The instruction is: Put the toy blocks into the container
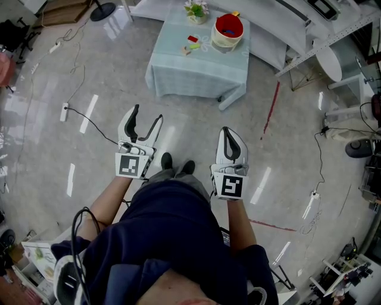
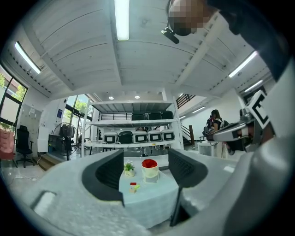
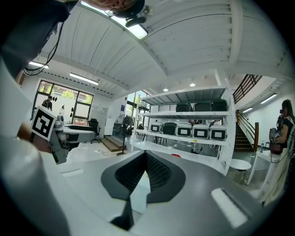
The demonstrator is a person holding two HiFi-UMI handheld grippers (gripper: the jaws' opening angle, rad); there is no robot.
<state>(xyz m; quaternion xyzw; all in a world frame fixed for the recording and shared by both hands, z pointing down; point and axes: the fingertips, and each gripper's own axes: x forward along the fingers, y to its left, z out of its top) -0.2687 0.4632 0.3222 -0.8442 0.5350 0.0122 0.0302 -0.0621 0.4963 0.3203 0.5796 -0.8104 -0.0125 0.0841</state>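
Observation:
A small table with a pale blue cloth [image 1: 196, 71] stands across the floor, well ahead of both grippers. On it are a white container with a red inside [image 1: 228, 30], a few small toy blocks, red and yellow-green [image 1: 191, 43], and a little potted plant [image 1: 196, 11]. My left gripper [image 1: 147, 114] is open with nothing between its jaws. Between those jaws the left gripper view shows the container [image 2: 149, 168] and the blocks [image 2: 133, 186] far off. My right gripper [image 1: 227, 131] is shut on nothing, its pads meeting [image 3: 145, 156].
Cables and power strips [image 1: 64, 111] trail over the glossy floor on the left and right. White shelving [image 1: 333, 33] stands beyond the table, and a shelf rack with boxes [image 2: 133, 133] behind it. A red line [image 1: 271, 110] is marked on the floor right of the table.

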